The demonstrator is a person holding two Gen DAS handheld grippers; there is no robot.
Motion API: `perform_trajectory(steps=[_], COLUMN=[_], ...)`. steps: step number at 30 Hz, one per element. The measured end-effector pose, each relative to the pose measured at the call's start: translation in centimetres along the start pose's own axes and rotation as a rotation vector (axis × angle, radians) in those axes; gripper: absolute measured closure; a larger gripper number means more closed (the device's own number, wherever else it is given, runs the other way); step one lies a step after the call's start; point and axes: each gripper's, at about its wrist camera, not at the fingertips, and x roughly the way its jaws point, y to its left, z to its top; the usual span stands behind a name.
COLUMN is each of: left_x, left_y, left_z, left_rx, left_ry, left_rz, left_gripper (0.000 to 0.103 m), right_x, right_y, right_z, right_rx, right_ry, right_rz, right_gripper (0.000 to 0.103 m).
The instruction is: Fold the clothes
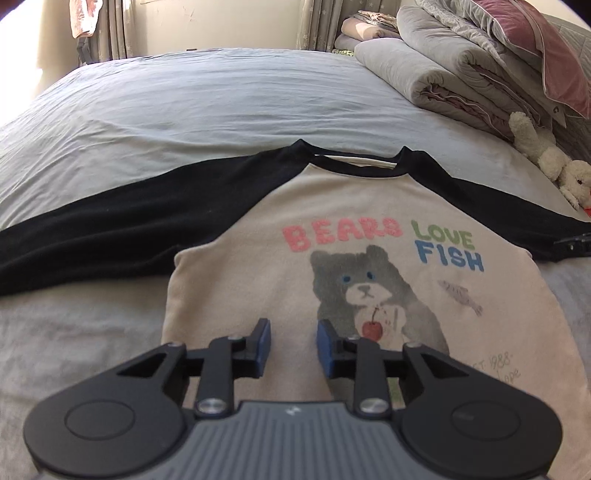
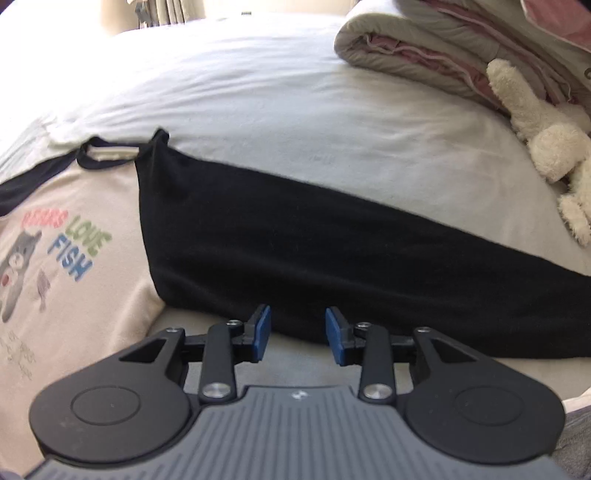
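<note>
A cream shirt [image 1: 258,280] with black sleeves and a bear print reading "BEARS LOVE FISH" lies flat, front up, on the bed. Its left black sleeve [image 1: 110,229] stretches out to the left. My left gripper [image 1: 293,341] is open just above the shirt's lower front, with nothing between its blue pads [image 1: 264,341]. In the right wrist view the shirt [image 2: 92,221] is at the left and its right black sleeve [image 2: 295,251] runs across the middle. My right gripper [image 2: 297,334] is open at that sleeve's near edge, holding nothing.
The pale bed sheet [image 1: 184,103] reaches far back and left. Folded grey and pink quilts [image 1: 461,74] are stacked at the back right, with a cream plush toy [image 1: 546,158] beside them. Curtains [image 1: 110,29] hang behind the bed. The plush toy [image 2: 546,140] lies right of the sleeve.
</note>
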Motion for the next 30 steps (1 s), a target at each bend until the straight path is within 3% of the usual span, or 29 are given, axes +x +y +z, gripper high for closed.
perform_trajectory(steps=[3,6,9,12,13,18,21,23,30], left_x=[-0.5,-0.7,-0.7,-0.8,-0.9,-1.4,-2.0,-1.9,-0.7], left_y=[0.1,0.4,0.7,1.0,0.9,1.3,2.2,3.2,5.7], left_z=[-1.4,-1.8,-2.0,-2.2,-2.3,-2.2,-1.9,-1.7,-1.9], left_rx=[0.011,0.008,0.001,-0.001,0.001,-0.032,-0.062,-0.084,-0.195], left_ry=[-0.007,-0.024,-0.032,-0.037,-0.037,-0.04,-0.065,-0.076,-0.006], left_rz=[0.006,0.001,-0.015,-0.016,-0.015,-0.031,-0.035,-0.026,-0.076], left_gripper=[0.072,0.07,0.07,0.07,0.069,0.066,0.064,0.064,0.064], right_x=[0.0,2.2,2.6,1.4,1.0,-1.1,0.3,0.5,-2.5], right_y=[2.3,5.3,6.2,5.1,5.4,9.0,11.8,12.5,13.7], right_z=[0.6,-0.4,-2.0,-2.2,-2.5,-2.5,-2.8,-4.0,-5.2], right_rx=[-0.002,-0.067,-0.097,-0.007,-0.01,-0.005,-0.037,-0.041,0.015], right_ry=[-0.087,-0.04,-0.043,0.005,-0.005,-0.162,-0.095,-0.075,0.025], right_rz=[0.067,0.096,0.048,-0.041,-0.075,0.044,0.068,0.04,-0.014], right_gripper=[0.064,0.064,0.066,0.066,0.065,0.064,0.065,0.064,0.064])
